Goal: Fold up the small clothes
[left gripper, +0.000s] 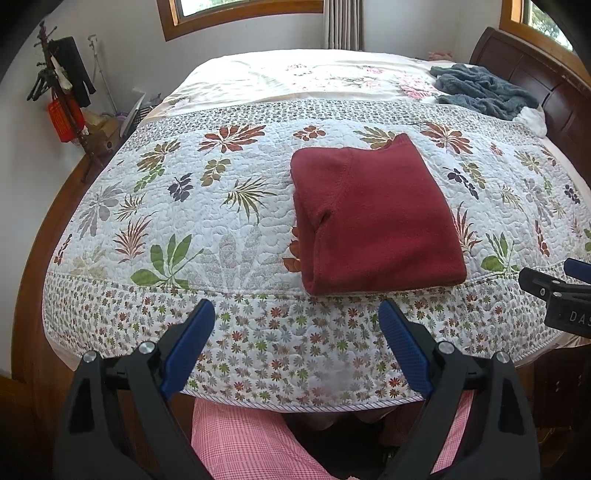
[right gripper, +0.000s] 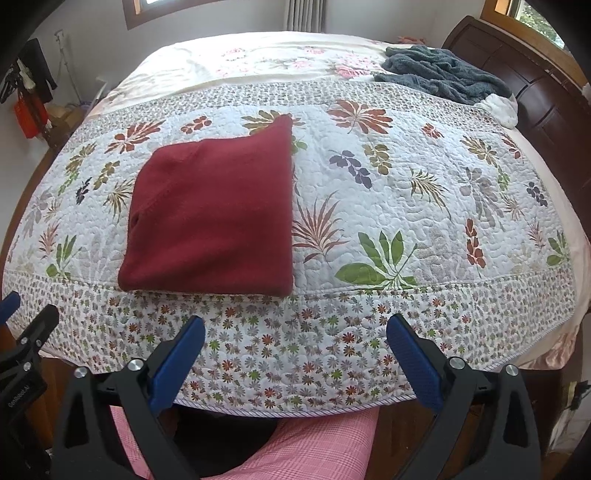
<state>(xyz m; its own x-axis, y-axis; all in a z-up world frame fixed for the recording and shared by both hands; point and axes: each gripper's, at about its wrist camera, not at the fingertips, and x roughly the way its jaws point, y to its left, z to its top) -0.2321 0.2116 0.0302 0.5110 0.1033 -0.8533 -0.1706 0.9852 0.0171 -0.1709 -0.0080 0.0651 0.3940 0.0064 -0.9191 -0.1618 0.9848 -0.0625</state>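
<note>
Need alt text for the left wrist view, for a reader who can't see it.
A dark red garment lies folded into a neat rectangle on a leaf-print quilt covering a bed. The left gripper hangs open and empty near the bed's edge. A grey blanket is heaped by the headboard.

- A home bedroom: a wide bed (left gripper: 110,258) fills nearly the whole room, spread with a quilted coverlet (left gripper: 240,192) printed in leaves and flowers.
- At two o'clock stands a dark wooden headboard (left gripper: 524,70), with a rumpled grey-blue blanket (left gripper: 484,90) lying near it.
- At twelve o'clock, wood-framed windows (left gripper: 240,11) sit in a plain white wall, a pleated curtain (left gripper: 341,24) hanging beside one.
- At ten o'clock, a coat stand (left gripper: 68,92) in the corner holds dark clothes, hangers and a red bag.
</note>
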